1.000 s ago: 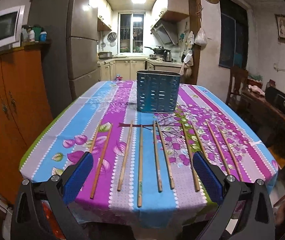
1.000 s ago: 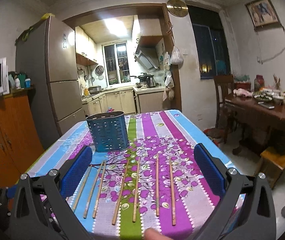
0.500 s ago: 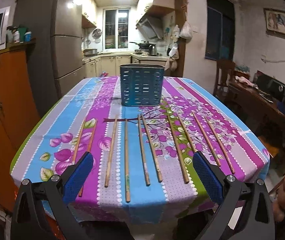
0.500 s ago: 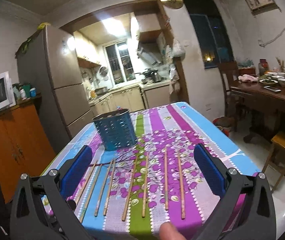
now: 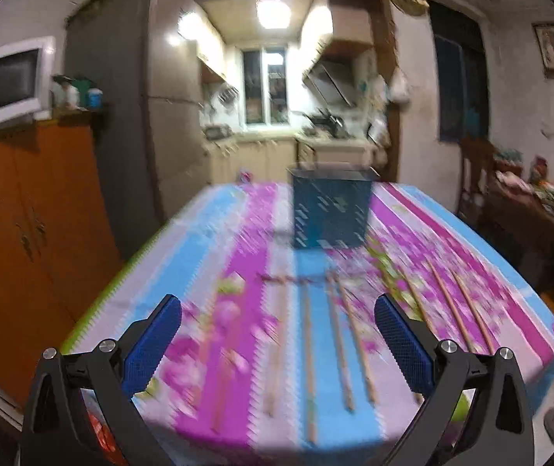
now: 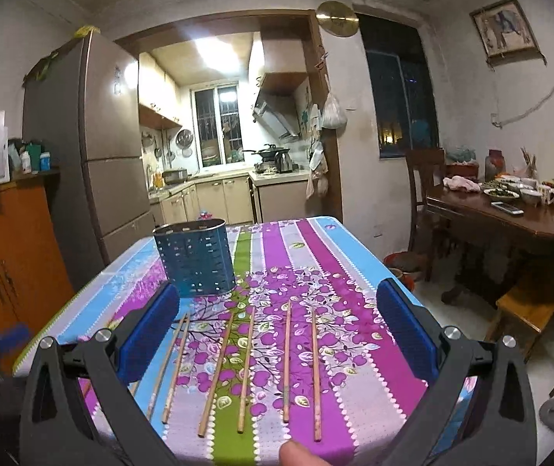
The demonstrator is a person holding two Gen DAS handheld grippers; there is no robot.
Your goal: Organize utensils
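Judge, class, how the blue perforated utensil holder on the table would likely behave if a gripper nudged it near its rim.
The utensil holder stands tall and upright, seemingly empty, so it would probably tip rather than slide. Its perforated walls suggest it is light. The tablecloth may bunch underneath.

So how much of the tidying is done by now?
Nothing looks done: no chopsticks stick out of the blue holder, though its inside is hidden. Neither the left gripper nor the right gripper holds anything; both are open. All the chopsticks lie on the tablecloth.
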